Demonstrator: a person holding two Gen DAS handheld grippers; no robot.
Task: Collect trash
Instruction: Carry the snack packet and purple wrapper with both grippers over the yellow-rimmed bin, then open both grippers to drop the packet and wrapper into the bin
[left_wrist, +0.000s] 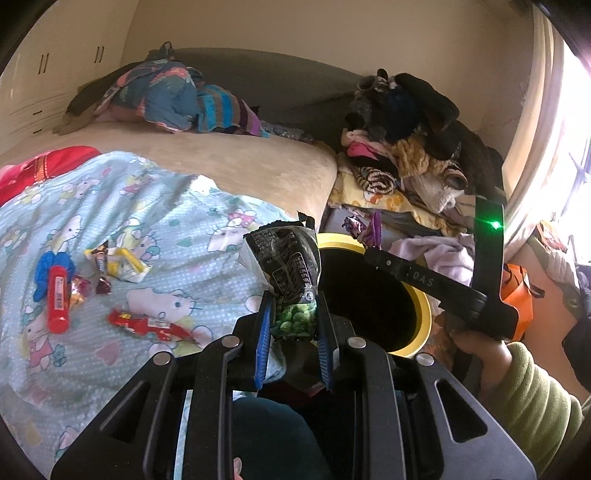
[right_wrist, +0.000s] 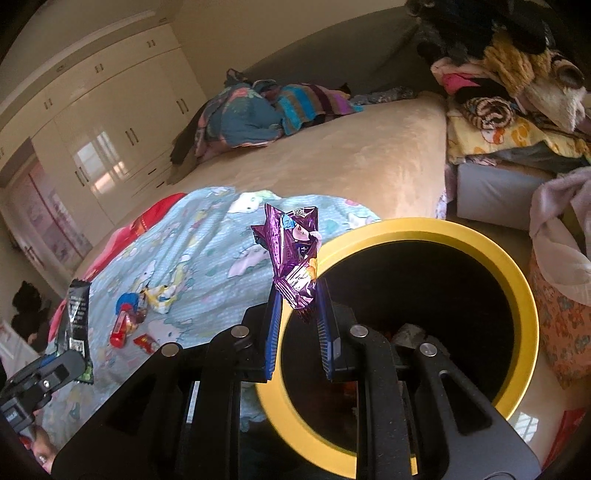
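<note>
Yellow-rimmed bin (right_wrist: 517, 295) sits beside the bed (left_wrist: 240, 162), and the right gripper (right_wrist: 297, 314), clamped on an upright purple wrapper (right_wrist: 295, 258), hangs at its near rim — closer than the left gripper (left_wrist: 293, 317), pinching a black-green snack bag (left_wrist: 291, 273) just short of the rim; only the left view shows loose wrappers (left_wrist: 118, 264) on the blanket

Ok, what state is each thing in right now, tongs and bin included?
Left tongs: shut on green pea packet.
Right tongs: shut on purple wrapper, beside the bin's rim.
Yellow-rimmed bin: open, some trash inside.
Red tube: lying on the blanket.
</note>
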